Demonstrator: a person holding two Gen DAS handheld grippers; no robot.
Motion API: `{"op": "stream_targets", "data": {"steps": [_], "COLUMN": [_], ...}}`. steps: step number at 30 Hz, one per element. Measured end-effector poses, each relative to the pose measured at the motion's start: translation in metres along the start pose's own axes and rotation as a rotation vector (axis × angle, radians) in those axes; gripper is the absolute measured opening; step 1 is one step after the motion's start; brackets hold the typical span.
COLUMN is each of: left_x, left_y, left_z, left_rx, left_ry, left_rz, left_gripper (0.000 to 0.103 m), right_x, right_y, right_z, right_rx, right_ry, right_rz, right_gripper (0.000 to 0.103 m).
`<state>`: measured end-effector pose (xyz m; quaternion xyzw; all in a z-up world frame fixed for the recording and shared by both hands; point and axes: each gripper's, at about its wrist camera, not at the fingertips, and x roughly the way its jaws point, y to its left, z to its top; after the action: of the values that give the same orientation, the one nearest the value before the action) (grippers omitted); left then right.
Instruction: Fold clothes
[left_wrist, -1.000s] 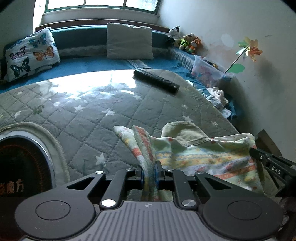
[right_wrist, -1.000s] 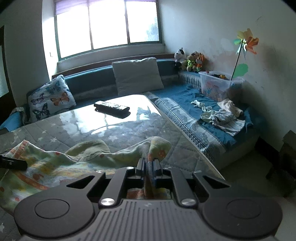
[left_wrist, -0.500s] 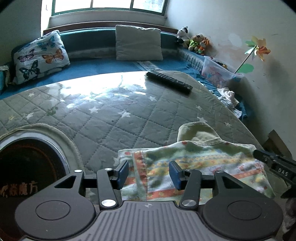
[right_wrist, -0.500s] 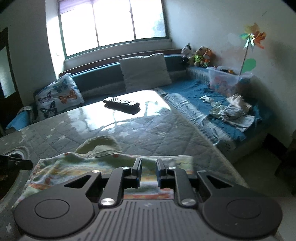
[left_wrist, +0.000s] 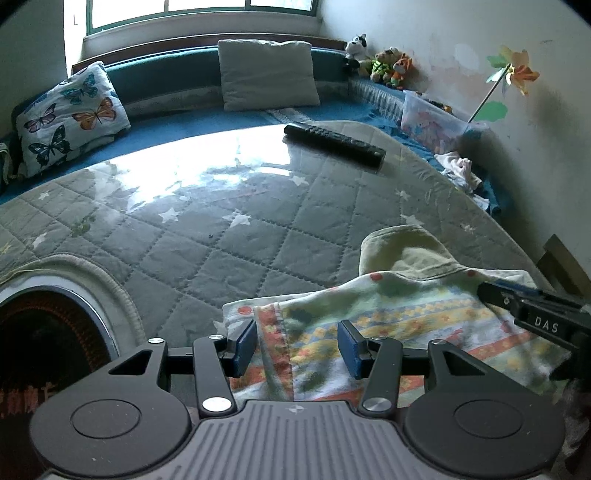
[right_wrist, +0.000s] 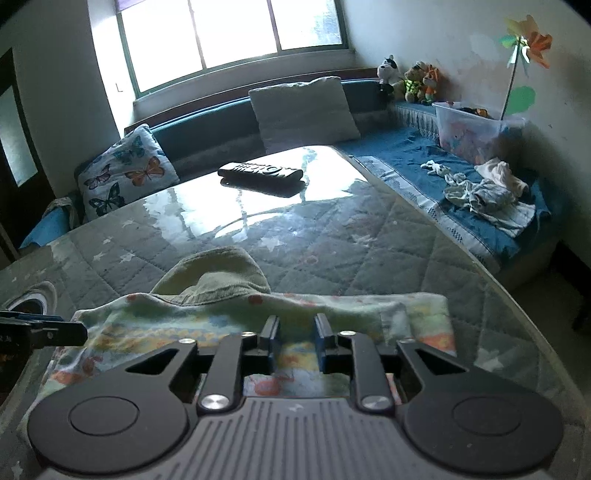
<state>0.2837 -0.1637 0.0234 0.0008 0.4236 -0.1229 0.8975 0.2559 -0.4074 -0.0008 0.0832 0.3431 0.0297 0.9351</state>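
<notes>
A small patterned garment with orange, yellow and green print lies folded flat on the quilted table top; its plain green hood or collar sticks out at the far side. My left gripper is open above the garment's left edge, holding nothing. My right gripper is open over the garment, its jaws slightly apart and empty. The right gripper's finger shows at the right of the left wrist view.
A black remote control lies at the table's far side. A round dark opening sits at the left. Cushions, a blue sofa, a plastic box and loose clothes lie beyond the right edge.
Both grippers let go of the garment and opened. The lifted cloth dropped flat onto the table, and both grippers drew back a little.
</notes>
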Motion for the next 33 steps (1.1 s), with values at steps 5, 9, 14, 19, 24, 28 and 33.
{"op": "stream_targets", "data": {"steps": [5, 9, 14, 19, 24, 28, 33], "left_x": [-0.002, -0.010, -0.022, -0.033, -0.042, -0.047, -0.049], "left_y": [0.000, -0.004, -0.007, -0.007, -0.008, -0.010, -0.012], "left_z": [-0.003, -0.007, -0.015, -0.025, -0.037, -0.049, -0.063], "left_rx": [0.010, 0.033, 0.058, 0.061, 0.075, 0.099, 0.117], "left_ry": [0.003, -0.011, -0.032, -0.041, -0.045, -0.050, -0.050], "left_rz": [-0.007, -0.006, -0.004, -0.009, -0.014, -0.008, -0.008], "left_gripper": [0.055, 0.060, 0.067, 0.071, 0.074, 0.074, 0.075], "right_x": [-0.001, -0.013, -0.030, -0.048, -0.060, -0.067, -0.080], "right_y": [0.010, 0.019, 0.032, 0.047, 0.065, 0.077, 0.085], "right_z": [0.001, -0.004, -0.014, -0.027, -0.045, -0.060, -0.075], "right_rx": [-0.031, -0.065, -0.100, -0.132, -0.182, -0.238, -0.270], "right_ry": [0.000, -0.008, -0.011, -0.014, -0.017, -0.025, -0.051], "right_rz": [0.006, 0.024, 0.047, 0.071, 0.074, 0.051, 0.031], "right_gripper": [0.044, 0.055, 0.063, 0.070, 0.076, 0.077, 0.079]}}
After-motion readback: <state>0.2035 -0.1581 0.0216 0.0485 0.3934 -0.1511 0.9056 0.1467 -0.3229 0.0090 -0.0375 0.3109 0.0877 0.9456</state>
